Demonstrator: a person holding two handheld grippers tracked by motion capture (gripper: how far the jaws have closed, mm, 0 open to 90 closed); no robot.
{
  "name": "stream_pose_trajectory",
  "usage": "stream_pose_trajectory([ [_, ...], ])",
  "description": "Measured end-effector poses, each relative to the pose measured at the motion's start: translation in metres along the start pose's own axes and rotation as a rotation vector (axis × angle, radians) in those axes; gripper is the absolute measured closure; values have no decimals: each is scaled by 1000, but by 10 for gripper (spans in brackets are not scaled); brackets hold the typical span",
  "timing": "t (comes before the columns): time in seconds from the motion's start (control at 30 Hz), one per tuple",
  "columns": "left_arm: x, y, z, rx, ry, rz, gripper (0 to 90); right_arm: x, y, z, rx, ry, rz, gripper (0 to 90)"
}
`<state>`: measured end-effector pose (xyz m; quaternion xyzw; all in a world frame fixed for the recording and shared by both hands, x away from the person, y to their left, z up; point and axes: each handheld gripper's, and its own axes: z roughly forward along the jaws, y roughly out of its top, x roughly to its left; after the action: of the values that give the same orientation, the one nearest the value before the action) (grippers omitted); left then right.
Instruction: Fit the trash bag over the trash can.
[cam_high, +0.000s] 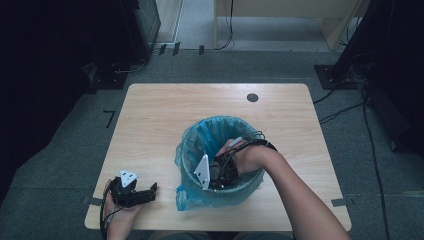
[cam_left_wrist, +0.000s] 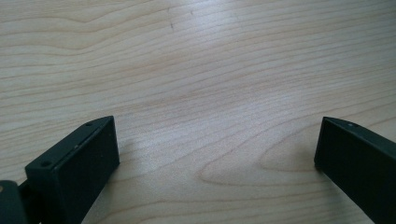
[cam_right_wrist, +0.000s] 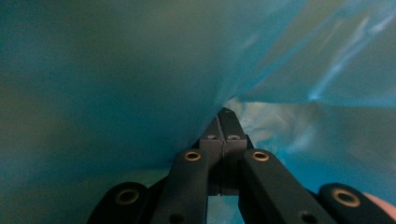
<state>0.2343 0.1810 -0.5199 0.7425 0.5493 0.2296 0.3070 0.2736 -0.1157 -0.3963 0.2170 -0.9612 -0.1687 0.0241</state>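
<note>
One bench (cam_high: 150, 120) with one dark round hole (cam_high: 252, 97) near its far edge. One bin (cam_high: 220, 187) stands on it, lined with one blue bag (cam_high: 200, 137). Two grippers: the left gripper (cam_high: 152, 189) and the right gripper (cam_high: 220, 175), each with two black fingers (cam_left_wrist: 74, 168). Two hands hold them.

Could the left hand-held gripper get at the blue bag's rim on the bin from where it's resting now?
Probably yes. The left hand-held gripper lies open on the table, with bare wood between it and the blue bag. The right hand-held gripper is shut down inside the bin.
</note>
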Motion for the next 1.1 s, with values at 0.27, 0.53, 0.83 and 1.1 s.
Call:
stream_pose_trajectory([
  [0.27,0,0,0,0,1,1,0,-11,0,5,-48,45,46,900],
  [0.53,0,0,0,0,1,1,0,2,9,-29,-97,-45,-26,900],
  [0.83,0,0,0,0,1,1,0,24,1,-65,-107,-97,-47,900],
  [1.1,0,0,0,0,1,1,0,42,-12,-86,-97,-142,-36,895],
])
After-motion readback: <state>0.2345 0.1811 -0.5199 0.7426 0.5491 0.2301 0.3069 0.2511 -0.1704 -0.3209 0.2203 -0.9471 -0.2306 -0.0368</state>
